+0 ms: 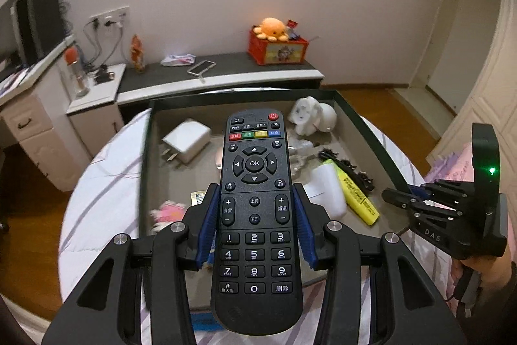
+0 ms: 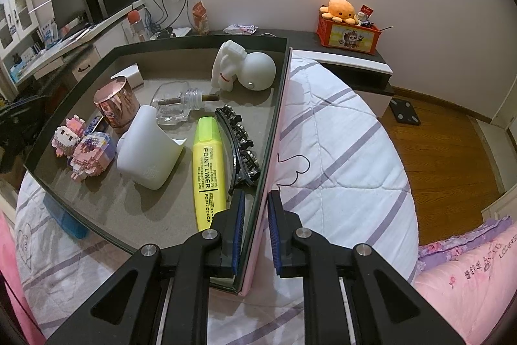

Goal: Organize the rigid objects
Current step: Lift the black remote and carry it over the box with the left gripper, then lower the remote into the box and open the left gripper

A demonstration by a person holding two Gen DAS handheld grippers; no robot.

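Observation:
My left gripper (image 1: 255,193) is shut on a black TV remote (image 1: 255,215) and holds it above the near side of a shallow dark-rimmed tray (image 1: 147,151) on the bed. My right gripper (image 2: 257,193) straddles the tray's right wall (image 2: 274,118), one finger inside and one outside; the pads look close on the wall. It also shows in the left wrist view (image 1: 404,199). In the tray lie a yellow highlighter (image 2: 206,164), a white cup (image 2: 148,147), a black hair clip (image 2: 240,144), a white figurine (image 2: 242,67), a glass bottle (image 2: 174,102) and a white charger (image 1: 187,141).
A copper cup (image 2: 114,104) and pink block figures (image 2: 84,144) sit at the tray's left side. The tray rests on a white and purple striped quilt (image 2: 339,134). A low dark shelf (image 1: 226,70) with a red box (image 1: 278,49) runs along the wall behind.

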